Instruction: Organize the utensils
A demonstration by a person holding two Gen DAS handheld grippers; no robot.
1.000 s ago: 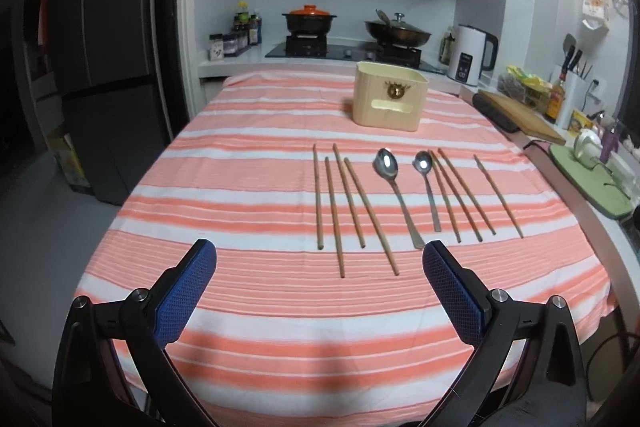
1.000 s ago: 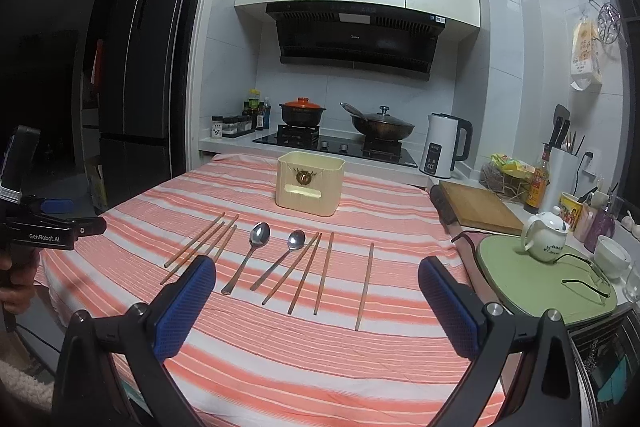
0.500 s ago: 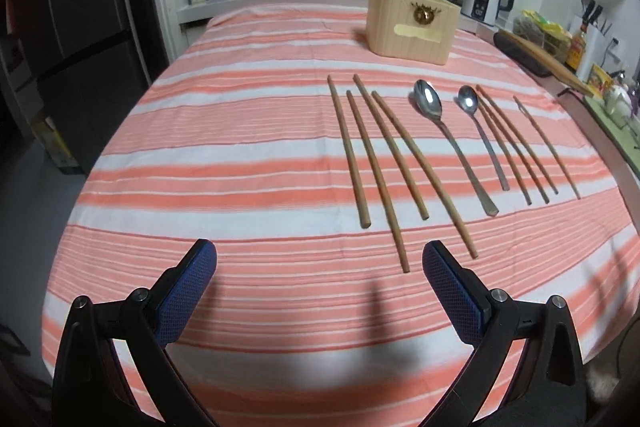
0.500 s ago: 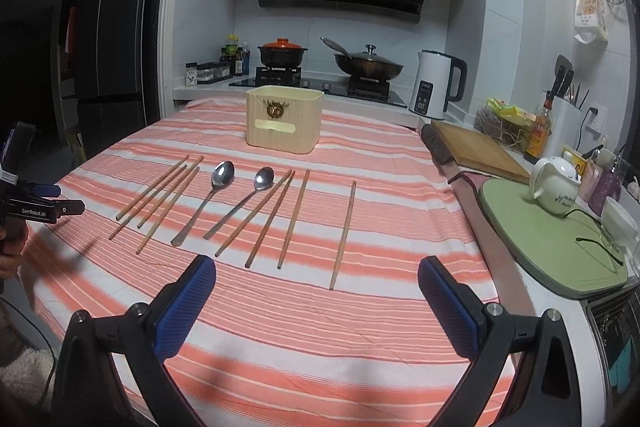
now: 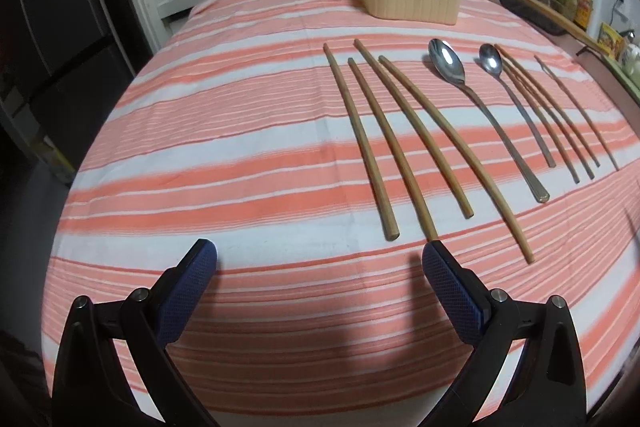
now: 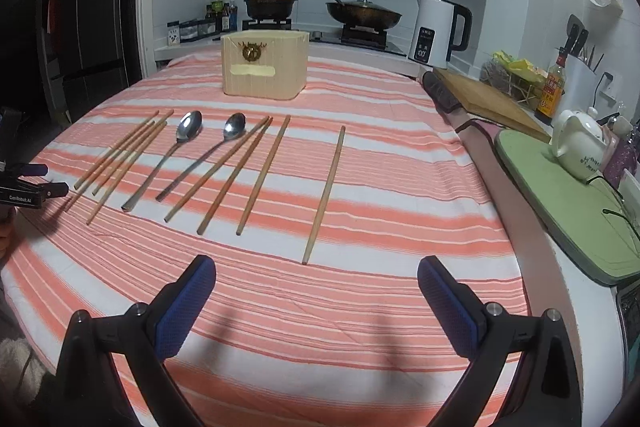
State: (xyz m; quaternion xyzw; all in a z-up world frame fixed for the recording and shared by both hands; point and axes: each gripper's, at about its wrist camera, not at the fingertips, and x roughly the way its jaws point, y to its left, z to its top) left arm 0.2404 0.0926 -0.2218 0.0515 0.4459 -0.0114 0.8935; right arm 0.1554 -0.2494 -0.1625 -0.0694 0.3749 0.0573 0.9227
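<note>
Eight chopsticks and two spoons lie in a row on the striped cloth [image 6: 360,155], handles toward the cameras. From the left wrist cam: four chopsticks [image 5: 400,143] on the left side of the row, then the big spoon [image 5: 447,61], the small spoon [image 5: 491,59], and more thin chopsticks [image 5: 548,115] crowded to the right, hard to count there. Right wrist cam shows the right part clearer: three chopsticks [image 6: 240,175] fanned just beside the small spoon, w/ one chopstick [image 6: 325,193] lying apart, further right. Cream holder box [image 6: 264,63] stands upright behind the row, near the far edge of the table, w/ a small gold deer-head badge and a blank pale label on its front; nothing seen in it from these angles. Left gripper [image 5: 320,259] is spread wide, holding nothing, low over the cloth, its right pad [image 5: 450,279] just short of the near end of the second chopstick. Right gripper [image 6: 316,277] also spread wide and empty, near the tip of the lone chopstick. Left gripper's side, seen at the left edge of the right cam, reads "GenRobot.AI". White kettle [image 6: 438,31] on the counter has a display reading approx "100"; bottle labels are too small to read.
</note>
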